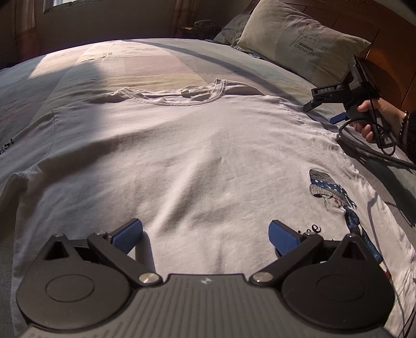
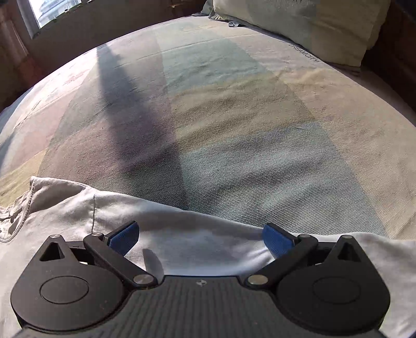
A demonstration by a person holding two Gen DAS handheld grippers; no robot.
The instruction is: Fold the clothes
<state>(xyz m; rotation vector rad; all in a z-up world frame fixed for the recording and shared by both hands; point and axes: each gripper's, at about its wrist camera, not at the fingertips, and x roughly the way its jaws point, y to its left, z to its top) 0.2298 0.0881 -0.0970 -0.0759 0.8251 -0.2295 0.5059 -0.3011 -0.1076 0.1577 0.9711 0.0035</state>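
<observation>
- Flat on the bed (image 1: pixel 161 59) lies a white T-shirt (image 1: pixel 182 156), front up, its neckline (image 1: pixel 179 97) toward the far side and its hem end nearest the left wrist camera.
- Low on the shirt, at the right of the left wrist view, sits a printed figure in a blue dotted hat (image 1: pixel 335 197), with some dark lettering beside it.
- Over the shirt's lower middle hovers the left gripper (image 1: pixel 205 234), its blue-padded fingers (image 1: pixel 130 234) spread wide with nothing between them; whether the pads touch the cloth, I cannot tell.
- Off at the shirt's right shoulder edge, the right gripper (image 1: pixel 327 111) is held in a person's hand (image 1: pixel 374 122), a black cable trailing from it across the bedcover.
- Seen from its own camera, the right gripper (image 2: pixel 200 238) also has its fingers (image 2: pixel 277 240) wide apart and empty, poised above the shirt's shoulder (image 2: pixel 182 234), just short of the folded cloth edge.
- Beyond that edge stretches the bedcover (image 2: pixel 234 117), patched in pale blocks of colour and crossed by a long shadow.
- Against the wooden headboard (image 1: pixel 384 59) leans a pillow (image 1: pixel 293 39) printed with "DREAMCITY".
- Sunlight falls over part of the shirt and bed; a window (image 2: pixel 52 13) shows at the far wall.
</observation>
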